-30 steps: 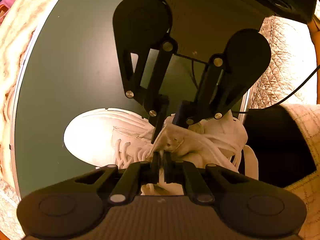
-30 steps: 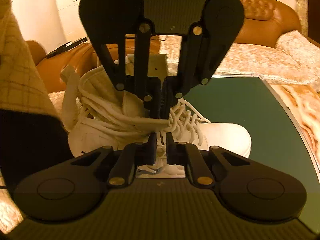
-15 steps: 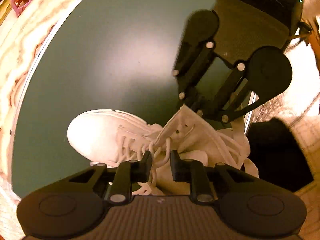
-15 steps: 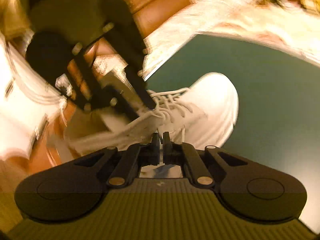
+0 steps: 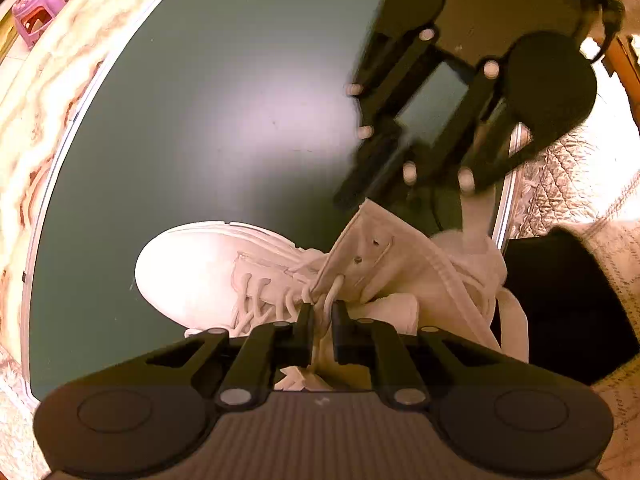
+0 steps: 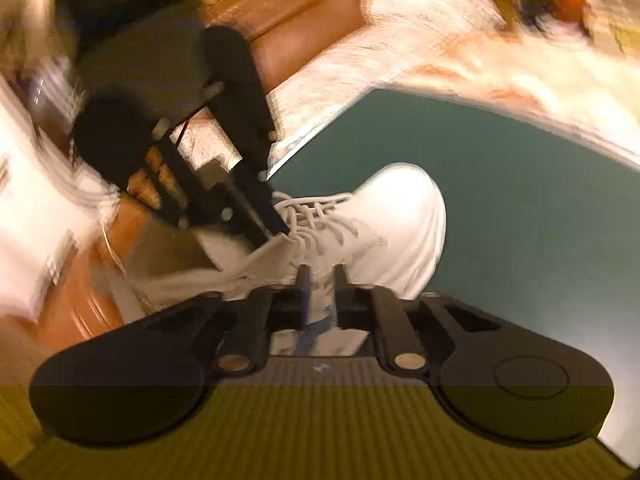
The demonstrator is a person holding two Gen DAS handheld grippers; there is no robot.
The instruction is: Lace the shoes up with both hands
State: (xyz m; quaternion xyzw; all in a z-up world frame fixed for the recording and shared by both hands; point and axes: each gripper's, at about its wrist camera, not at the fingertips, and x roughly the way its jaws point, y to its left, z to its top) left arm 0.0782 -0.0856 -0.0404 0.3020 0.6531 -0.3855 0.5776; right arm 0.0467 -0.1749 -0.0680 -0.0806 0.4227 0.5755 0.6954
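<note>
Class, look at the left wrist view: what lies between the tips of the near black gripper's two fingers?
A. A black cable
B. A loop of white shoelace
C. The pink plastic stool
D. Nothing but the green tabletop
B: a loop of white shoelace from the white high-top shoe runs down between the fingertips of the left gripper, above the dark green tabletop.

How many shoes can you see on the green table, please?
1: a white high-top shoe stands on the green table near its edge, its lace pinched in the left claw. A second shoe could lie outside both views.
</note>
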